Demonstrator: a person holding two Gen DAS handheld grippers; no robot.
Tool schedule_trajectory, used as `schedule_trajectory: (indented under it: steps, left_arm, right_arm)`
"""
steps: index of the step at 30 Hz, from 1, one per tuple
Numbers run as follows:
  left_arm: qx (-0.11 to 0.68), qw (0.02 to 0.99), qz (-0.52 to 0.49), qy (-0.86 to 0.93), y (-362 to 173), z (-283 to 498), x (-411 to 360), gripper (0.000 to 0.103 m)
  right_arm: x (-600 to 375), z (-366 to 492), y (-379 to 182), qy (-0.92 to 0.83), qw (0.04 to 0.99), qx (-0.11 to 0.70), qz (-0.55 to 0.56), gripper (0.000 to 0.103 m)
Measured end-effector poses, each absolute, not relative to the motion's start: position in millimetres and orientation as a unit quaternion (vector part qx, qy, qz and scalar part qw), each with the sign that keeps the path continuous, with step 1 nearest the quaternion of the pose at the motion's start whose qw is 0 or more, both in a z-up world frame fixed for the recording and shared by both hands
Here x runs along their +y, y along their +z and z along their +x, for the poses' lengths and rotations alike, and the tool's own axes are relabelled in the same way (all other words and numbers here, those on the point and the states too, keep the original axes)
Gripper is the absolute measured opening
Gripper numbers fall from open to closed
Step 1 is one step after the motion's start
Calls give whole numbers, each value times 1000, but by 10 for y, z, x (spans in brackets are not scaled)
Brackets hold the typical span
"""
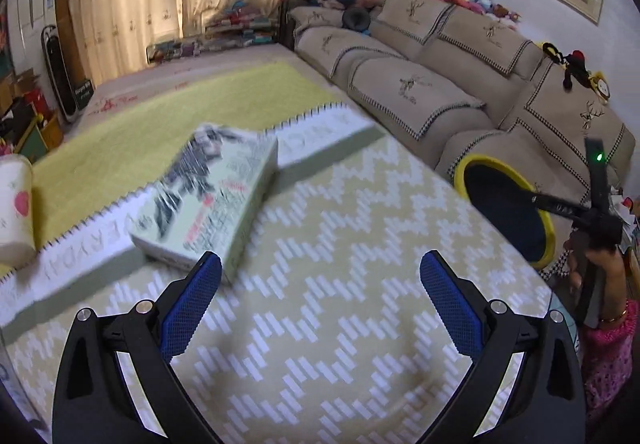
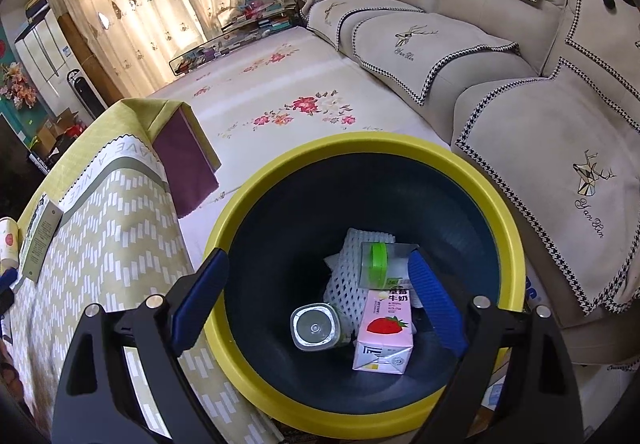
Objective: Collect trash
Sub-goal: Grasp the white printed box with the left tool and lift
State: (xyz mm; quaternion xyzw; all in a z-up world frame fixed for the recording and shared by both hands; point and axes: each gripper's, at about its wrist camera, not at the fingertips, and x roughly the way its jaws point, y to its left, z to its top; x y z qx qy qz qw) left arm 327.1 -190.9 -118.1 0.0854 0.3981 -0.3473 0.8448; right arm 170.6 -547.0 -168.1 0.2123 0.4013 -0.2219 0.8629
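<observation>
A flat pale-green carton box (image 1: 208, 200) with dark print lies on the patterned tablecloth (image 1: 340, 244), blurred by motion. My left gripper (image 1: 320, 276) is open over the cloth, its left pad (image 1: 192, 300) just short of the box's near corner, nothing between the pads. My right gripper (image 2: 320, 280) stands open above the yellow-rimmed dark bin (image 2: 508, 244). In the bin lie a pink strawberry milk carton (image 2: 384, 336), a clear lidded cup (image 2: 314, 326), white foam netting (image 2: 348, 284) and a container with a green band (image 2: 378, 260). The same box (image 2: 42, 240) shows on the table at far left.
A beige sofa (image 1: 440, 84) runs along the right behind the bin (image 1: 508, 212). A cream cup (image 1: 14, 204) with a strawberry print stands at the table's left edge. A hand in a pink sleeve (image 1: 608, 284) holds the other gripper at the right. Floral floor mat (image 2: 288, 100) lies beyond.
</observation>
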Motion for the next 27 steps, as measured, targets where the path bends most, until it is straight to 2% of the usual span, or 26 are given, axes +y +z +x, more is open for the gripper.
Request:
schedule_trajectory:
  steps: [6, 19, 21, 25, 27]
  left_arm:
    - [385, 861, 115, -311, -1006, 3598, -1739, 98]
    - [431, 844, 155, -280, -1366, 4246, -1937, 98]
    - [435, 842, 153, -280, -1385, 4310, -1970, 95]
    - [444, 838, 161, -274, -1432, 4448, -2046, 80]
    - [447, 836, 161, -276, -1456, 4485, -2076, 77]
  right_arm:
    - [-5529, 1679, -1701, -224, 862, 399, 220, 87]
    - [-5523, 1697, -1793, -223, 856, 410, 225, 87]
    - [-5507, 1700, -1798, -220, 856, 411, 224, 87]
    - [-5499, 1695, -1817, -217, 856, 412, 226, 87]
    - [-5504, 1681, -1823, -216, 856, 412, 228, 87]
